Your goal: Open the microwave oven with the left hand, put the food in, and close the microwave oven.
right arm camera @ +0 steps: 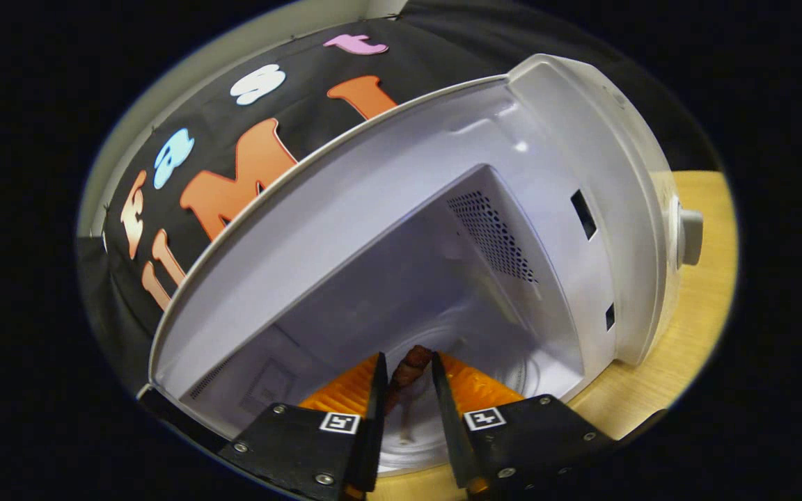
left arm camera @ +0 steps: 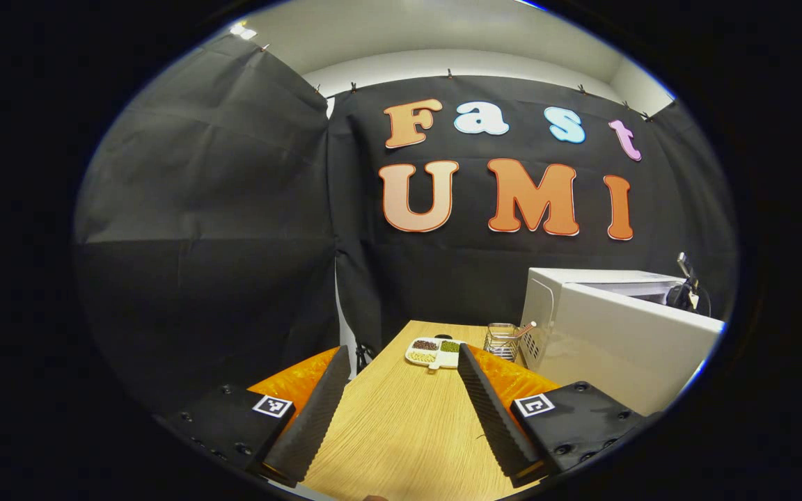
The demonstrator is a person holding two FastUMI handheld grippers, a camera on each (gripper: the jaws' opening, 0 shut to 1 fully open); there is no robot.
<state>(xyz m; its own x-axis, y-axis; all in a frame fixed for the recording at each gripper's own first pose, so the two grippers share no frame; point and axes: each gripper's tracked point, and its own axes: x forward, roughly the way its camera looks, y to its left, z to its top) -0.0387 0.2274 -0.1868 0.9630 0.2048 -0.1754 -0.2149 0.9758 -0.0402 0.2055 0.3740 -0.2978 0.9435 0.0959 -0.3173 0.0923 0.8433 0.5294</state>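
The microwave (right arm camera: 554,209) dominates here, door swung wide, its pale cavity gaping above the wooden table (left arm camera: 401,424). From the left gripper view the same white box sits off to the side, with a wire basket (left arm camera: 502,341) and a divided dish of beans (left arm camera: 434,352) just beside it. The left gripper (left arm camera: 401,400) hangs over bare tabletop, fingers spread apart, gripping nothing. The right gripper (right arm camera: 406,410) is reaching into the oven mouth, fingers drawn close around the food (right arm camera: 411,365), a small brown lump that looks like a piece of meat, held above the glass turntable (right arm camera: 512,376). Both fingers seem to press it. It looks light, soft and a bit greasy, so I'd say a gentle pinch across the middle suits it; squeeze hard and it could squash or slip.
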